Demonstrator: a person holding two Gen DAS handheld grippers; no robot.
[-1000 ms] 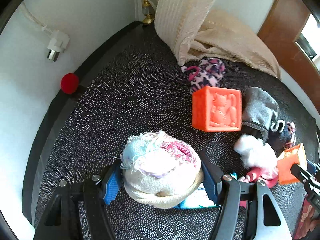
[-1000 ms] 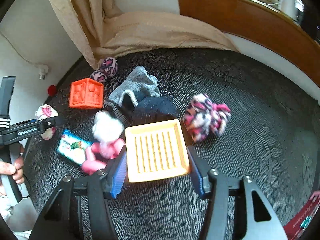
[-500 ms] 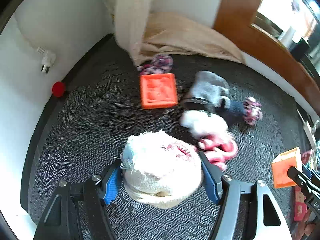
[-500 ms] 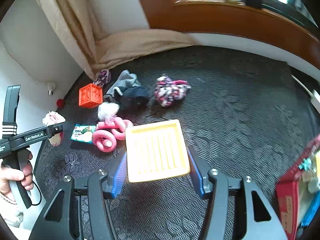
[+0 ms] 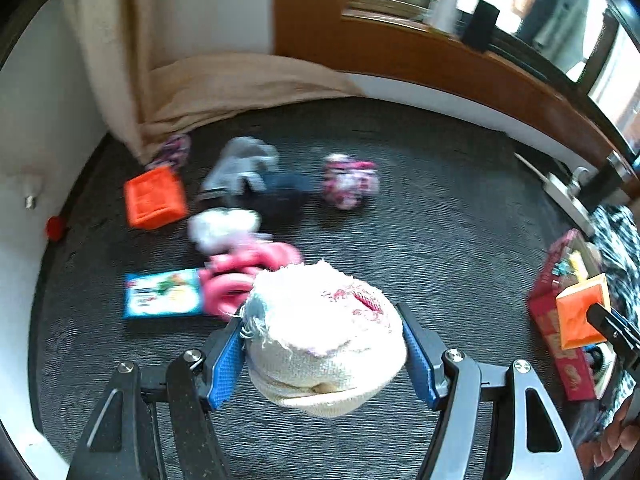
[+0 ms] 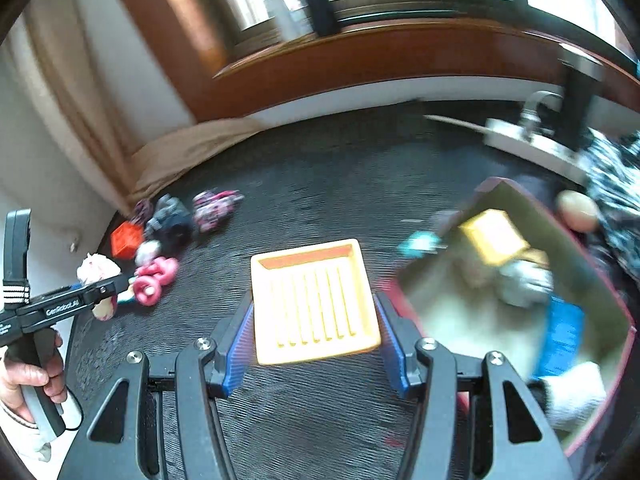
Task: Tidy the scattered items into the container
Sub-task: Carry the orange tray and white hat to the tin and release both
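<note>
Both wrist views have swung away from the wall corner towards the window side of the room over the last second, and the red-walled box (image 6: 520, 292), absent from the right wrist view a second ago, now fills its right half; this is judged to mean both loads are being carried to the container. The dark patterned carpet (image 5: 420, 220) bears the remaining clutter, now further off in both views than before: an orange cube (image 5: 154, 198), grey and dark socks (image 5: 248, 168), a pink-and-white fluffy bundle (image 5: 350, 180), a white fluffy item (image 5: 222, 224), pink rings (image 5: 248, 272) and a blue-edged packet (image 5: 162, 294), all near one another and well apart from the box. The box already holds a yellow block (image 6: 494, 236), a grey item, a blue item and something white; detail is blurred. The right gripper (image 6: 316, 340) is clamped on an orange-yellow ribbed tray (image 6: 314, 300), held clear of the carpet just left of the box rim, tilted face-up to the camera. The left gripper (image 5: 324, 356) is clamped on a cream knitted bundle with pink marks (image 5: 324, 332), raised above the carpet; the person's hand (image 6: 28, 380) grips its handle at the left edge of the right wrist view. Neither load is in the box.
</note>
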